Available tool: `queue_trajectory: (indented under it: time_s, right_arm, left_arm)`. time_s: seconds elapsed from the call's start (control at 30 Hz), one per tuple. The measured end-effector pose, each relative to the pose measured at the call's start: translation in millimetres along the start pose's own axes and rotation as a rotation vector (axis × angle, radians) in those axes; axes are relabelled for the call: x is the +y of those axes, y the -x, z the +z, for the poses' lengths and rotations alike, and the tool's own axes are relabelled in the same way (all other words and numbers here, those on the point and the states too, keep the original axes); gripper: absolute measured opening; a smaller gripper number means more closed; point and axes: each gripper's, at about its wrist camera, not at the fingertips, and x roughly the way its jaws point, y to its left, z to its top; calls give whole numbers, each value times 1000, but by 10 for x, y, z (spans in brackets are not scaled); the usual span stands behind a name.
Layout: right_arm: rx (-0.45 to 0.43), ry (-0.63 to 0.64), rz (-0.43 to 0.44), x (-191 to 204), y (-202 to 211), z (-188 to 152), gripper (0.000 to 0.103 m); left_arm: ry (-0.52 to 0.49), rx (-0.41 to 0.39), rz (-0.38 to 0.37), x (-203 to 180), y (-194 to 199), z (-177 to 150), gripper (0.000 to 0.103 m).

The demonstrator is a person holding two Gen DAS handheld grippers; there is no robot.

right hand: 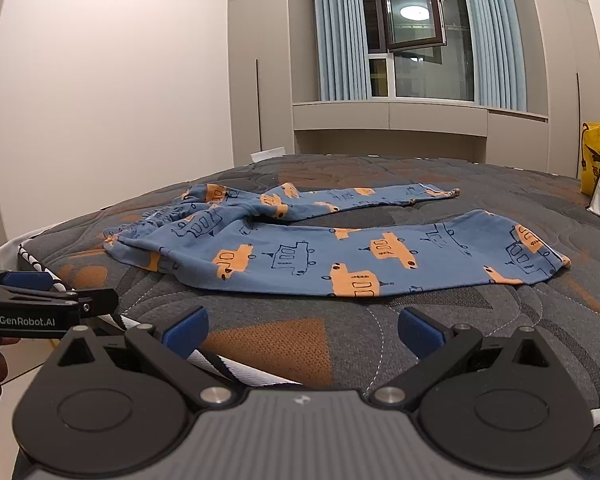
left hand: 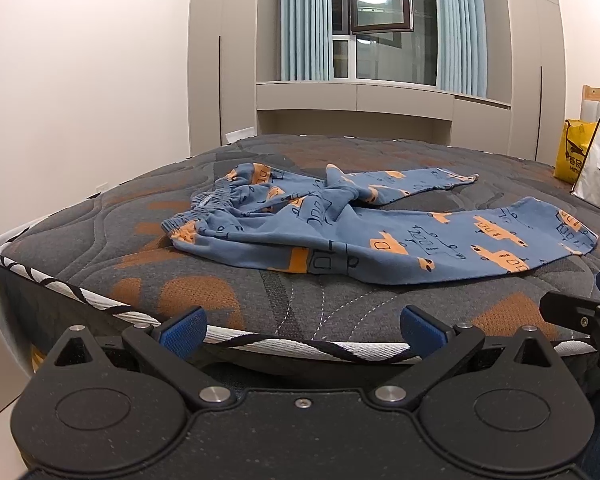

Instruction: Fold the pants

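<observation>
The pants [left hand: 340, 232] are seen lying unfolded on the mattress [left hand: 204, 292], near its front edge, with the gathered waistband [left hand: 204, 208] to the left and the two legs spread apart to the right; the near leg [right hand: 380, 264] lies fairly flat, while the far leg [right hand: 360, 200] is twisted near the crotch. No fold appears to have been made yet, so the first step is judged to be a grasp and straightening. The left gripper [left hand: 302, 326] is held spread wide and empty just before the mattress edge, and the right gripper [right hand: 302, 328] is likewise released and holding nothing. The waistband would best be pinned or pinched by the left gripper while the far leg's cuff [left hand: 466, 179] is taken by the right, so that the twist is pulled out before one leg is laid over the other. Two bags [left hand: 592, 160] stand at the far right.
</observation>
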Motion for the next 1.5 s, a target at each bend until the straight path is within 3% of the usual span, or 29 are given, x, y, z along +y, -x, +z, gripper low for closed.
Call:
queue_trajectory:
  time_s: [1.5]
  right_arm:
    - [10, 0, 2, 13, -22, -16, 103]
  left_arm:
    - [-10, 11, 9, -58, 15, -30, 103]
